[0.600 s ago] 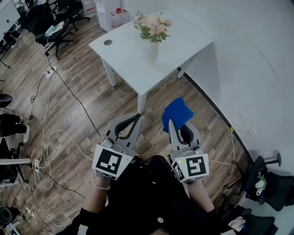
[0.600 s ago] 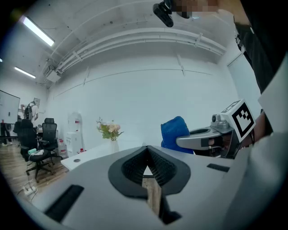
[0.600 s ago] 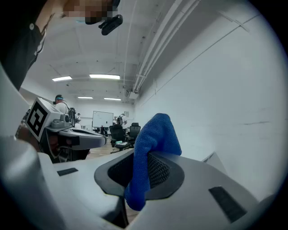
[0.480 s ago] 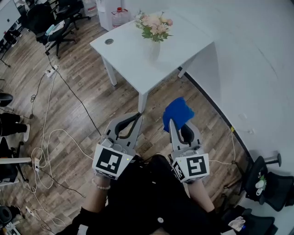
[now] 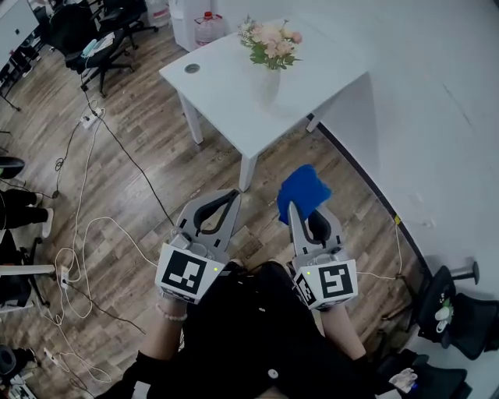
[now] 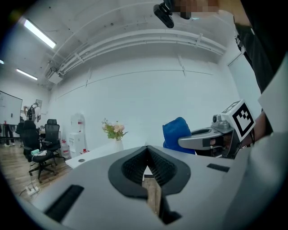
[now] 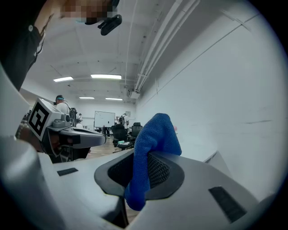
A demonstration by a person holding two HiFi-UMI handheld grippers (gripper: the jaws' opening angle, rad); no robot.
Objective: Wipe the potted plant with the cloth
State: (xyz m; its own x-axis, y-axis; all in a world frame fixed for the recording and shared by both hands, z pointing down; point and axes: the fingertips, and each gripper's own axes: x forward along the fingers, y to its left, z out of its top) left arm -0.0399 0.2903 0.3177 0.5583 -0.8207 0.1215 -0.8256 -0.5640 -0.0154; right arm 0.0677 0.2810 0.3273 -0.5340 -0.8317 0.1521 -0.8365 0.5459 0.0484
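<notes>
The potted plant (image 5: 270,48), pink and cream flowers in a white vase, stands on the white table (image 5: 226,101) ahead of me; it shows small and far in the left gripper view as the plant (image 6: 114,131). My right gripper (image 5: 295,204) is shut on the blue cloth (image 5: 302,191), which bunches up above its jaws and hangs between them as the cloth (image 7: 150,152). My left gripper (image 5: 234,195) is shut with nothing in it, its jaws meeting at the left gripper's tip (image 6: 146,148). Both grippers are held side by side, well short of the table.
A white wall (image 5: 437,117) runs along the right, close to the table. Cables (image 5: 86,234) trail over the wooden floor at left. Office chairs (image 5: 86,39) stand at the far left, and another chair (image 5: 460,312) at lower right. A water bottle (image 5: 207,23) sits behind the table.
The table and plant have shifted slightly right and up in the head view. Both grippers keep their places and their grip.
</notes>
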